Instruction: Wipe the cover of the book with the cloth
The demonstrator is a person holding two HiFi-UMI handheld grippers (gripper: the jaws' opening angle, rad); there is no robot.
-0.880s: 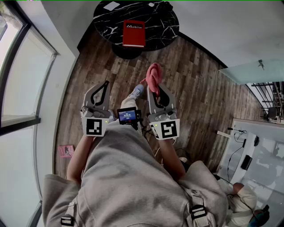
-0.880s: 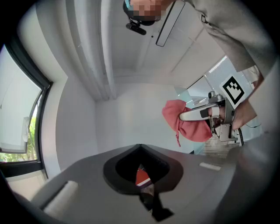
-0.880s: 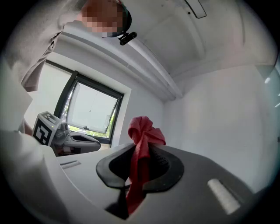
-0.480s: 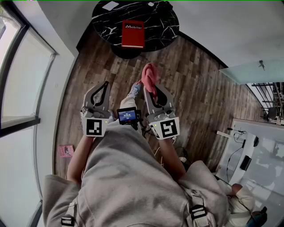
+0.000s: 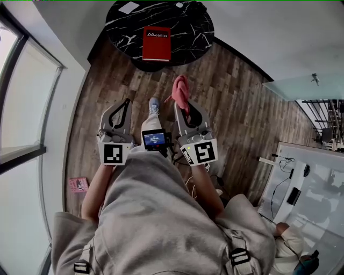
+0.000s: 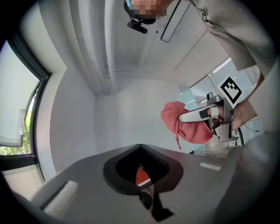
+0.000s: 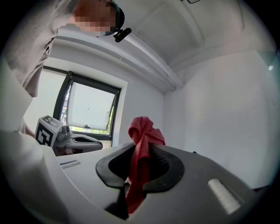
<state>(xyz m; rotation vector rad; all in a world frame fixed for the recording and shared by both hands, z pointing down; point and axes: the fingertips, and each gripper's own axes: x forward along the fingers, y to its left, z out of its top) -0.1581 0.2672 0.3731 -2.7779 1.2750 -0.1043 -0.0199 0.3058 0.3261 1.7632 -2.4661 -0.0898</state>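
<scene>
A red book lies flat on a round black marble table ahead of me, its cover facing up. My right gripper is shut on a bunched pink-red cloth, well short of the table; the cloth sticks up between its jaws in the right gripper view. My left gripper is shut with nothing in it, level with the right one. Through the left gripper's jaw window a sliver of the red book shows, and the cloth hangs at that view's right.
A wood plank floor lies between me and the table. A window wall runs along the left. White paper lies on the table's far side. A small pink thing sits on the floor at left. A white desk stands at right.
The table and book have slid slightly up and left in the head view. The right gripper with the cloth has tilted a little leftward. My foot has stepped forward between the grippers.
</scene>
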